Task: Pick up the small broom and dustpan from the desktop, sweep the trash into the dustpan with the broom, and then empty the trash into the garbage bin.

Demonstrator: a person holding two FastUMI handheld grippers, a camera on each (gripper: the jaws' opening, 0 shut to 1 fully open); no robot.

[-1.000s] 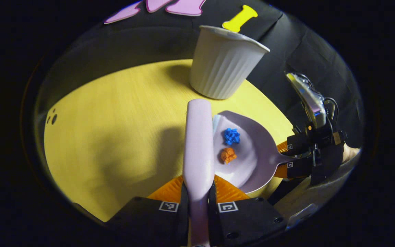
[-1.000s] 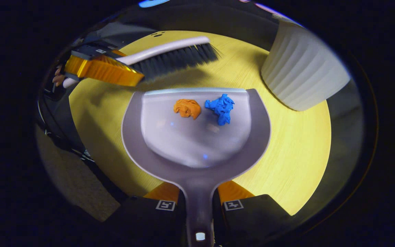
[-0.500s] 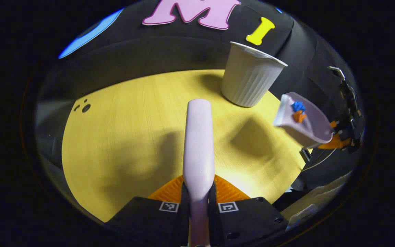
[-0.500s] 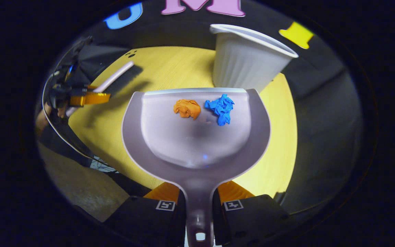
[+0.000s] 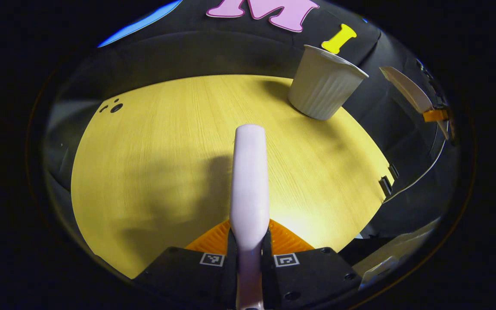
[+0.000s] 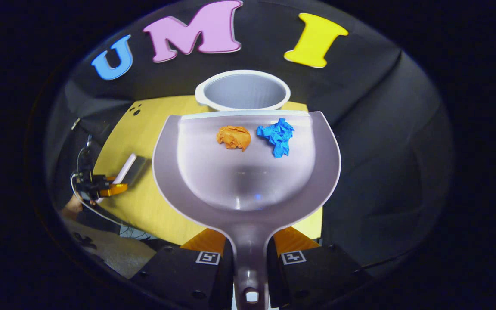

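My right gripper (image 6: 249, 243) is shut on the handle of the pale lilac dustpan (image 6: 248, 185), held level and high above the table. An orange paper ball (image 6: 234, 137) and a blue paper ball (image 6: 277, 135) lie near the pan's front lip. Just beyond that lip stands the white ribbed bin (image 6: 243, 90), its open mouth seen from above. My left gripper (image 5: 250, 237) is shut on the lilac broom (image 5: 249, 172), which points out over the yellow table (image 5: 153, 142). In the left gripper view the bin (image 5: 325, 88) stands far right, with the raised dustpan (image 5: 407, 90) beside it.
Small dark holes (image 5: 112, 107) mark the table's far left. The table's right edge carries a dark clip (image 5: 385, 183). In the right gripper view the left gripper (image 6: 101, 189) and broom (image 6: 127, 168) sit low at the table's near-left edge, with cables and floor below.
The right gripper has lifted the dustpan off the table and carried it up to the bin's mouth, both paper balls still in it. The left gripper with the broom has drawn back.
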